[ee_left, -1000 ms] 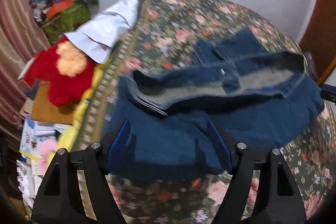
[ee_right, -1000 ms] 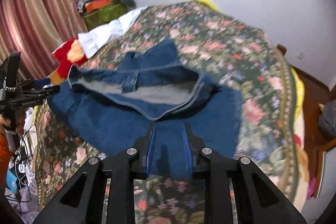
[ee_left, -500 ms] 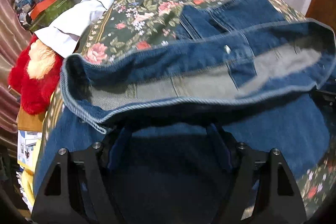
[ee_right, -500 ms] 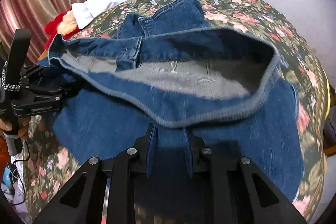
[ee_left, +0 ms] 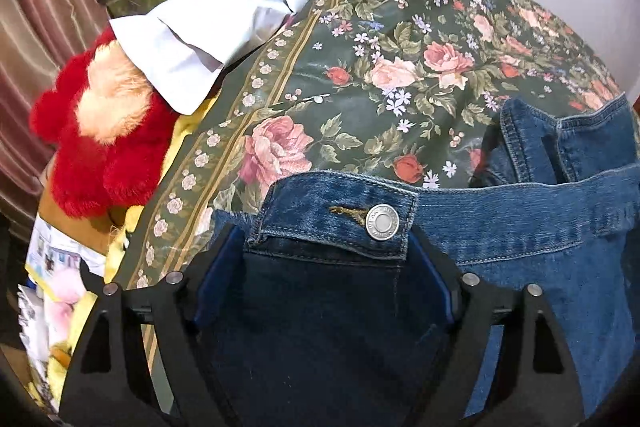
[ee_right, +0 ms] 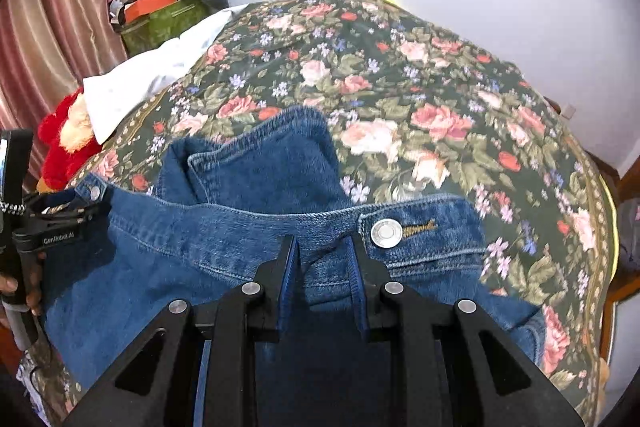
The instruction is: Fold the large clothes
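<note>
Jacket (ee_right: 248,259) lies folded on the floral bed (ee_right: 420,87), hem band with its snap buttons along the top edge. Left tongs (ee_left: 326,239) wide, jaws have just been opening; denim sits between the pads at the left button corner, not pinched. Right tongs (ee_right: 322,251) narrow, clamped on a fold of denim just left of the other button (ee_right: 386,233). White shirt (ee_left: 224,27) and red plush (ee_left: 100,147) at the bed's left edge.
</note>
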The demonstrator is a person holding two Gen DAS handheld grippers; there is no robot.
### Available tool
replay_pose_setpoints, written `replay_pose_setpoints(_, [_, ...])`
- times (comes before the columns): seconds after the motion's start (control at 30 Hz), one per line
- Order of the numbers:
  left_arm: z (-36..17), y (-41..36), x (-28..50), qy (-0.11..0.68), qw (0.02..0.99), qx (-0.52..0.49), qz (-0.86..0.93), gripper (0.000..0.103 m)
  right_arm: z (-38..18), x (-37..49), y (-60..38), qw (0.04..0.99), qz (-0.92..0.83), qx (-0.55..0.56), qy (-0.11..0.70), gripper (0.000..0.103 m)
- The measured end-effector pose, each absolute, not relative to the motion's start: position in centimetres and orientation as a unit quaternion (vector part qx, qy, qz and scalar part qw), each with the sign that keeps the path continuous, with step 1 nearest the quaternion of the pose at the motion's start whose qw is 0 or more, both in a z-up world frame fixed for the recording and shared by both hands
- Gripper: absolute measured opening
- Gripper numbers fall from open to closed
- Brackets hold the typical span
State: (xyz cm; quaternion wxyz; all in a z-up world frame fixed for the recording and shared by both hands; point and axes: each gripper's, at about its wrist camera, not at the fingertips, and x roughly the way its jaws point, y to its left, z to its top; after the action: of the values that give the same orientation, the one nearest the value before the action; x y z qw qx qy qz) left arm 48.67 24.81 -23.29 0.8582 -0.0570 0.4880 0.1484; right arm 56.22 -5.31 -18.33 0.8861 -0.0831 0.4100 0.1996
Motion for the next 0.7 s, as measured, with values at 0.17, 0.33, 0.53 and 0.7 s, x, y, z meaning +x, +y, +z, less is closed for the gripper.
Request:
replay_pose_setpoints(0.17, [-21.8,24.7,47.4,0.484,0.862,-0.061,0.141,0.082,-13.2,54.9,-9.0,0.907,0.189,-0.034,0.374,0.021])
replay_pose_setpoints(0.33, [-17.7,23.4,45.0,0.449,0.885,-0.057,0.11,0.082,-10.9,53.6,-12.6,0.901,0.202,-0.013,0.383,0.021])
replay_pose_setpoints(0.53, [-15.2,19.9,42.5,0.439,0.896,-0.04,0.051,0.082,-13.7,50.2,-13.5,0.871,0.222,-0.042,0.436,0.021])
replay_pose_setpoints(0.7, [-17.6,16.1,41.7,0.467,0.884,-0.03,0.013,0.082,-17.7,47.3,-12.1,0.845,0.24,-0.077,0.471,0.021])
